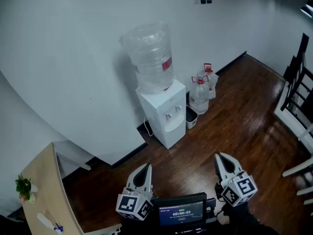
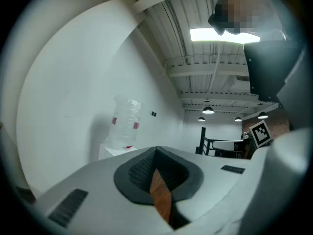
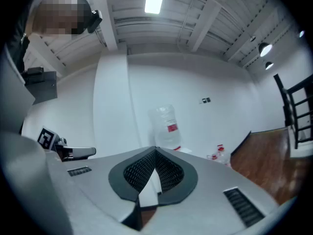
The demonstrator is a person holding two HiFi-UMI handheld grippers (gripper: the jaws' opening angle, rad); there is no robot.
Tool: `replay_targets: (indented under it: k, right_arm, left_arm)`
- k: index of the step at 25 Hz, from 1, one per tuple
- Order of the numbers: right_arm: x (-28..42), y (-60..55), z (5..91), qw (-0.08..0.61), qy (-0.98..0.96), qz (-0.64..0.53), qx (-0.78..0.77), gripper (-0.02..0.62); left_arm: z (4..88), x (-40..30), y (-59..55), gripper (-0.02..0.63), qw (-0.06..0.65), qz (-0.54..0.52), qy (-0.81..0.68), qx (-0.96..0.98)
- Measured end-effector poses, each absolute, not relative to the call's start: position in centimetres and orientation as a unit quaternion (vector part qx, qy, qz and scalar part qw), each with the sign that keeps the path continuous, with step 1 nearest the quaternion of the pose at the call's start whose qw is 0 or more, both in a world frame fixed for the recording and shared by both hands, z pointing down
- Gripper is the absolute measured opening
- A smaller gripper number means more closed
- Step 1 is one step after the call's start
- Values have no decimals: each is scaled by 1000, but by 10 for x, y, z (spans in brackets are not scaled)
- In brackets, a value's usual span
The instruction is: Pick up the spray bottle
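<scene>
No spray bottle shows clearly. A small white thing with a blue part lies on the wooden desk at the lower left; I cannot tell what it is. My left gripper is held low in the middle, jaws closed together with nothing in them, pointing level toward the white wall. My right gripper hangs beside it to the right, also shut and empty. In the left gripper view the left gripper faces the water dispenser. In the right gripper view the right gripper faces it too.
A white water dispenser with a large clear bottle stands against the wall, water jugs on the wooden floor beside it. White chairs stand at the right. A small plant sits on the desk. A screen is between the grippers.
</scene>
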State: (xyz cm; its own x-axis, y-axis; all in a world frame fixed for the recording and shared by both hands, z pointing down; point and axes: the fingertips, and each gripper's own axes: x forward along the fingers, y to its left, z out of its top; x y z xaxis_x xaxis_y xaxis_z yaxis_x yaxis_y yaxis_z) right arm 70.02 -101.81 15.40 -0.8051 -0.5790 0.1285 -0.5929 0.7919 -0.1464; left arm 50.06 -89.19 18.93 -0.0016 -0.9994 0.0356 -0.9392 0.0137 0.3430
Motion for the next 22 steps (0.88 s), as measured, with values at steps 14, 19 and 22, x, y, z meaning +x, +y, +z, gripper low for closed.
replay_targets:
  k: [14,19,22]
  right_arm:
    - [298,-836,205,80,-990,106,55,2]
    - [203,-767,235,112,-985,116,-64,2]
    - [147,-719,249,119,-974,133,-141,2]
  left_arm:
    - [266,205,-638,0,178,-109,-844,493]
    - [281,162,-553,0,202,-121,-891,389]
    - [283,140,-499,0,197,-117,-920,319]
